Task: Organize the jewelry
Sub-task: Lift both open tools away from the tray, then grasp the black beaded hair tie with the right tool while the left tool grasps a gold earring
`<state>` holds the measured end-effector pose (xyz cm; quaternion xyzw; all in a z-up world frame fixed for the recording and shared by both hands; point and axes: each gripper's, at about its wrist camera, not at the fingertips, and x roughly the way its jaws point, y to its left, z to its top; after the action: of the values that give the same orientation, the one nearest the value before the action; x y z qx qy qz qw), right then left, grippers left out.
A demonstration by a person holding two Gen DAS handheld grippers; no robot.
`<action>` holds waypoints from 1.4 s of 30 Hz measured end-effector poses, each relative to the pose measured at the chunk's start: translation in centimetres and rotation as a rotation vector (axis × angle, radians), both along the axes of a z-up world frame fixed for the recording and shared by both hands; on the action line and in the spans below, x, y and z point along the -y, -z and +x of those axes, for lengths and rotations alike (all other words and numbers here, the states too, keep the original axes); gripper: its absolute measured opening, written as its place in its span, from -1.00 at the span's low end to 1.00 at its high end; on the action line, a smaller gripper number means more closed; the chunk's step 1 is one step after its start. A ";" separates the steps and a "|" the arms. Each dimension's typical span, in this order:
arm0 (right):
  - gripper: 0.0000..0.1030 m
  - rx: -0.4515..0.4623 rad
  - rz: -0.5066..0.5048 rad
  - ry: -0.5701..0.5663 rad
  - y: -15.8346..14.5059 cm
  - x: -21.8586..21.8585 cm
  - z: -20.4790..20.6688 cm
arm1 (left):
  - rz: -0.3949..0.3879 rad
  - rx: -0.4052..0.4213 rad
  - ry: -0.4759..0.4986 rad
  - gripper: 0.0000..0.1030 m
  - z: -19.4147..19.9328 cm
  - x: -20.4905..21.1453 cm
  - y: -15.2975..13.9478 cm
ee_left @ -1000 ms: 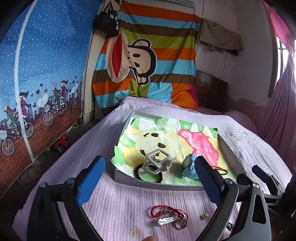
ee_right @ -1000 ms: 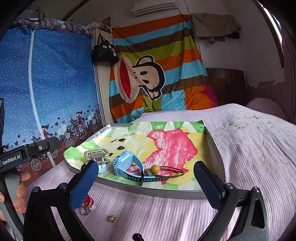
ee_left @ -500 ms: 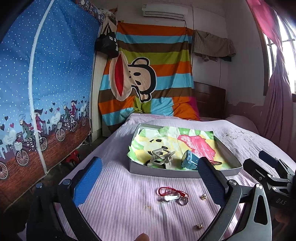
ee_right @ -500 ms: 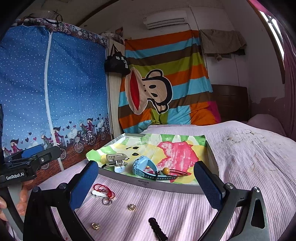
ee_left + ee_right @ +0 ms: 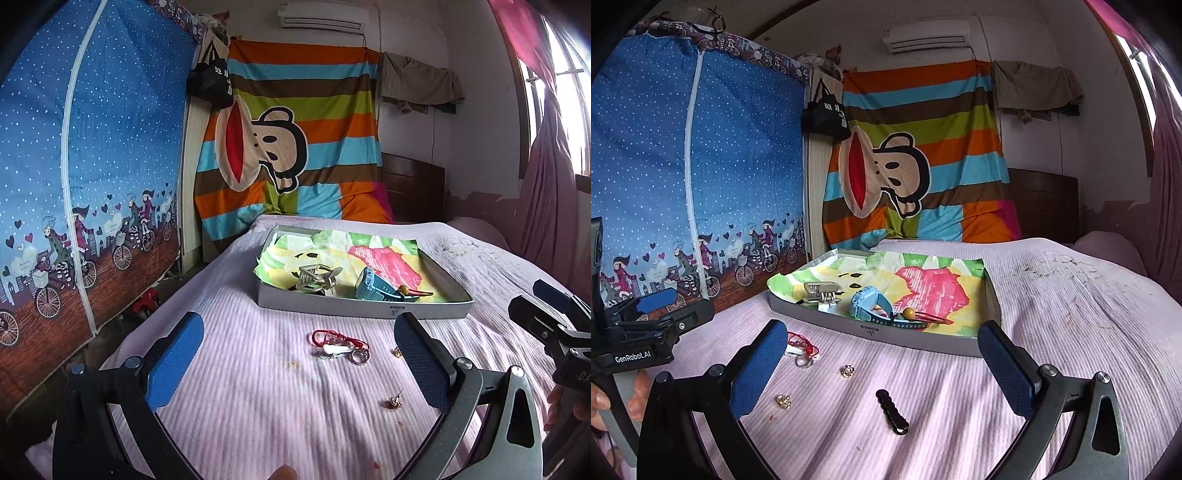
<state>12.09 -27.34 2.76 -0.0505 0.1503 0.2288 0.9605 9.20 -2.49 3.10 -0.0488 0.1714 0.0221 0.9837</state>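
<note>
You hold both tongs low over a bed [image 5: 229, 369] covered in a lilac ribbed spread. Your left tongs [image 5: 295, 362] stand wide apart with nothing between the blue pads, and your right tongs [image 5: 882, 369] are spread wide and empty too. Ahead on the bed sits a shallow grey tray [image 5: 886, 338] lined with a colourful drawing; inside it lie a beige hair claw [image 5: 822, 291], a light blue watch [image 5: 866, 306] and a cord with an amber bead [image 5: 908, 314]. On the bed in front of the tray, loose pieces wait: a red cord with a silver ring [image 5: 340, 345] to the left, two small gold earrings [image 5: 847, 370] [image 5: 783, 401] near the middle, and a black beaded clip [image 5: 892, 411] nearest your right tongs.
</note>
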 end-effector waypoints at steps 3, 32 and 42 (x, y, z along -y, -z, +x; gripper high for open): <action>1.00 -0.006 -0.058 0.016 0.5 -0.2 -0.4 | 0.011 -0.014 0.007 0.96 -0.3 0.4 0.7; -0.20 -0.455 -0.042 0.034 8.0 1.0 6.0 | 0.029 -0.313 0.321 0.62 4.6 4.1 6.2; -0.39 -0.477 -0.028 -0.014 8.4 0.1 6.8 | 0.049 -0.357 0.452 -0.29 5.9 5.7 7.6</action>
<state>18.89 -27.48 -5.64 -0.0096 0.3759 0.2387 0.8954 15.12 -8.17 -4.54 0.0191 0.3480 -0.1851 0.9188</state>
